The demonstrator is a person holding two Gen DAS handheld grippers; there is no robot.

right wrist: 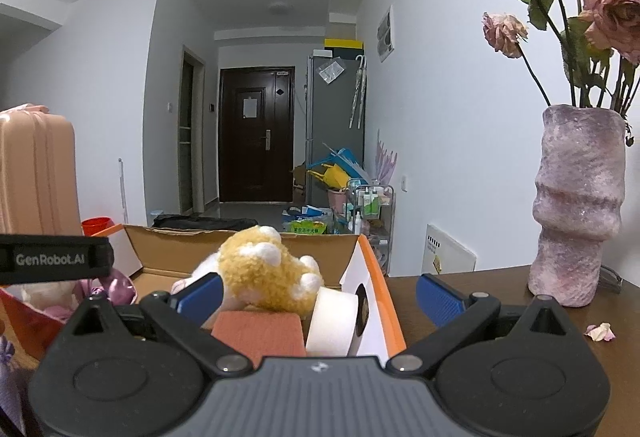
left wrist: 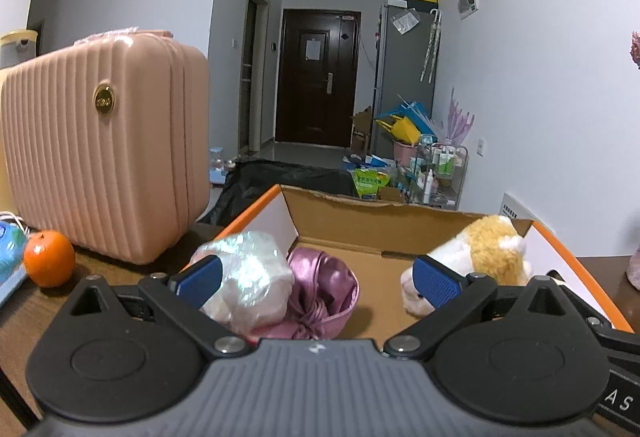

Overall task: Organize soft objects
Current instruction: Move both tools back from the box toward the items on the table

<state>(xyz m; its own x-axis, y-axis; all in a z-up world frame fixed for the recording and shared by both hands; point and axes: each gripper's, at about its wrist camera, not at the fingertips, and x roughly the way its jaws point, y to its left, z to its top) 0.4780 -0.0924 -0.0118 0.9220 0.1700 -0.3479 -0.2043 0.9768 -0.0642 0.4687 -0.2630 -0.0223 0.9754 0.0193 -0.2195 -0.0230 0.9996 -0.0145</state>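
Left tongs (left wrist: pixel 318 279) spread, empty, over the cardboard box (left wrist: pixel 384 225); shiny wrapped bundle (left wrist: pixel 248 277) and purple satin pouch (left wrist: pixel 320 293) lie partly hidden behind its left finger. Right tongs (right wrist: pixel 320 295) spread, empty; plush toy (right wrist: pixel 268 273) ahead-left inside the box, its lower half hidden by an orange block (right wrist: pixel 260 333) and white roll (right wrist: pixel 334 321).

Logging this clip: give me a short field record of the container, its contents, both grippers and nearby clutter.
container: open cardboard box, orange edges, on wooden table
contents: plush toy, purple satin pouch, shiny white bundle, orange sponge block, white roll
left gripper: open, empty, over box
right gripper: open, empty, across the box's right wall
nearby: pink suitcase, orange fruit, vase of dried roses
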